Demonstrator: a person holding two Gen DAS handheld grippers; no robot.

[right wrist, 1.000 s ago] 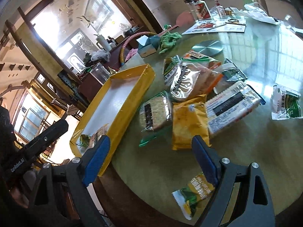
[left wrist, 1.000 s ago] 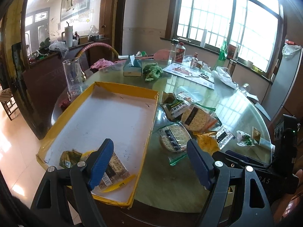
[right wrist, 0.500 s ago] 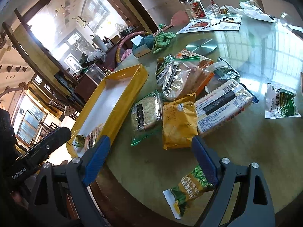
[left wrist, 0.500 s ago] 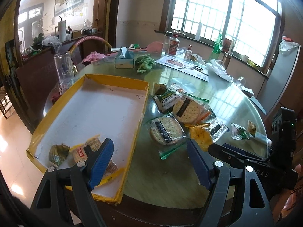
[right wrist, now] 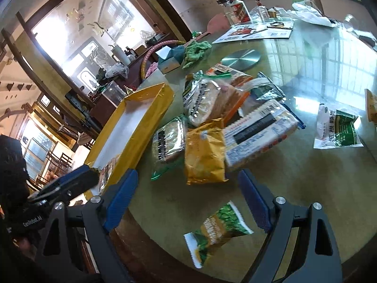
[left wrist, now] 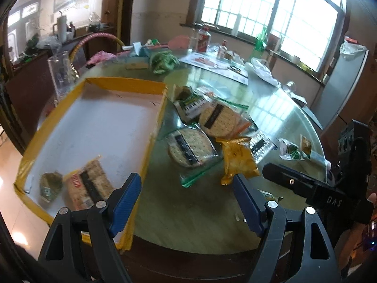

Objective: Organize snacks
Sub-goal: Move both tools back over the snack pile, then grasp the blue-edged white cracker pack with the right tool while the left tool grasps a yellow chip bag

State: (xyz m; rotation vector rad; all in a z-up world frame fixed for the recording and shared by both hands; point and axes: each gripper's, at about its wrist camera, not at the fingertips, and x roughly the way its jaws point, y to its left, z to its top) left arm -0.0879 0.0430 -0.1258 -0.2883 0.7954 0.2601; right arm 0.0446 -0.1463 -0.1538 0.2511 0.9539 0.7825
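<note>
- Both grippers have moved nearer the snack pile since the earlier frame.
- Left gripper (left wrist: pixel 187 199): jaws apart, empty, above the yellow tray (left wrist: pixel 153 127) rim.
- Right gripper (right wrist: pixel 188 199): jaws apart, empty, above the green snack packet (right wrist: pixel 218 230).
- Tray holds a cracker pack (left wrist: pixel 88 186); yellow pouch (right wrist: pixel 205 151) lies right of tray.

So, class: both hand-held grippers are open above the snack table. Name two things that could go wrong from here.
1. The small green packet lies near the table edge; a clumsy grab by the right hand-held gripper might push it off.
2. The snacks overlap in a pile; lifting the yellow bag may drag the cracker pack beside it.
</note>
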